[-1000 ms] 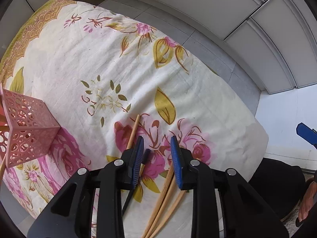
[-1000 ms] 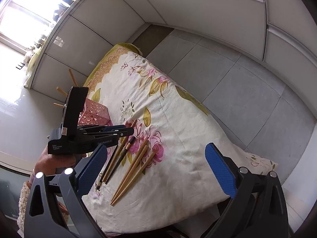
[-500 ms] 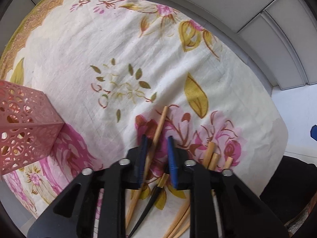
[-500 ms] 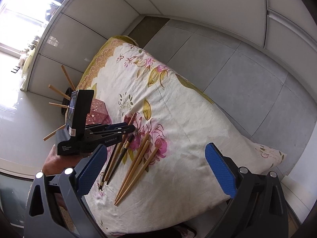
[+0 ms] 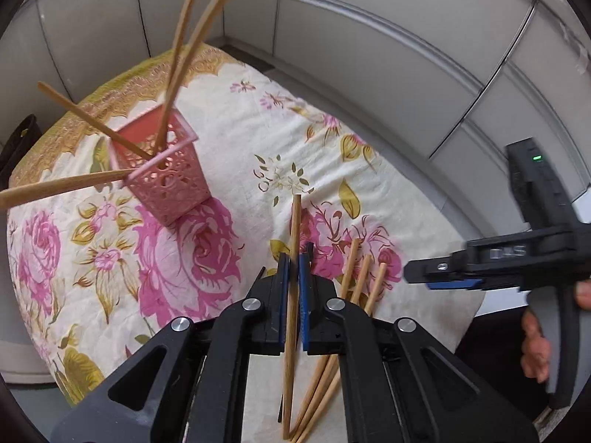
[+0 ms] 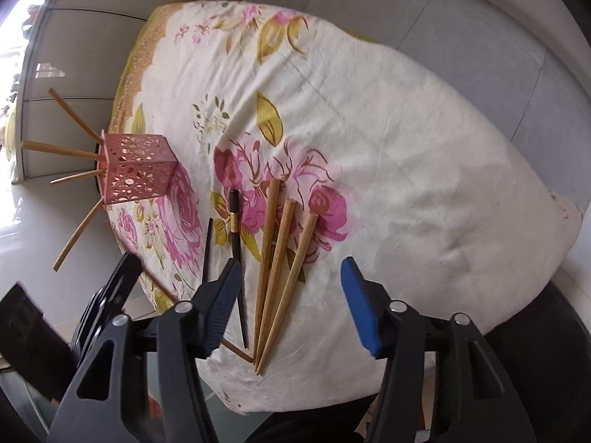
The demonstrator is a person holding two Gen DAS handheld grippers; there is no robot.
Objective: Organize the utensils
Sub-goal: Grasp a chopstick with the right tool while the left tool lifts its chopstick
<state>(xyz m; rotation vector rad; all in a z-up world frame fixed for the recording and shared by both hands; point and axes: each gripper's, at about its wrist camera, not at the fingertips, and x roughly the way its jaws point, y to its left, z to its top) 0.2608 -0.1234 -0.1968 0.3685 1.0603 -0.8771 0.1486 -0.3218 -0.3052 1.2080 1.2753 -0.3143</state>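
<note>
My left gripper [image 5: 293,258] is shut on a wooden chopstick [image 5: 294,229] and holds it above the floral cloth. A pink perforated holder [image 5: 166,181] with several wooden chopsticks stands ahead to the left; it also shows in the right wrist view [image 6: 138,170]. Three wooden chopsticks [image 6: 282,258] lie together on the cloth, with two black chopsticks [image 6: 235,229] just left of them. My right gripper [image 6: 291,295] is open and hovers over the wooden ones near the front edge. The right gripper also shows in the left wrist view [image 5: 454,277].
The table [image 6: 424,129] is covered by a cream cloth with pink roses. The cloth's edge drops off near the chopstick tips. White cabinet walls [image 5: 369,37] stand behind the table. The left gripper's body [image 6: 107,295] is at the lower left of the right wrist view.
My left gripper closed on one wooden chopstick and lifted it off the cloth, tilting up toward the holder. My right gripper came down closer over the remaining chopsticks.
</note>
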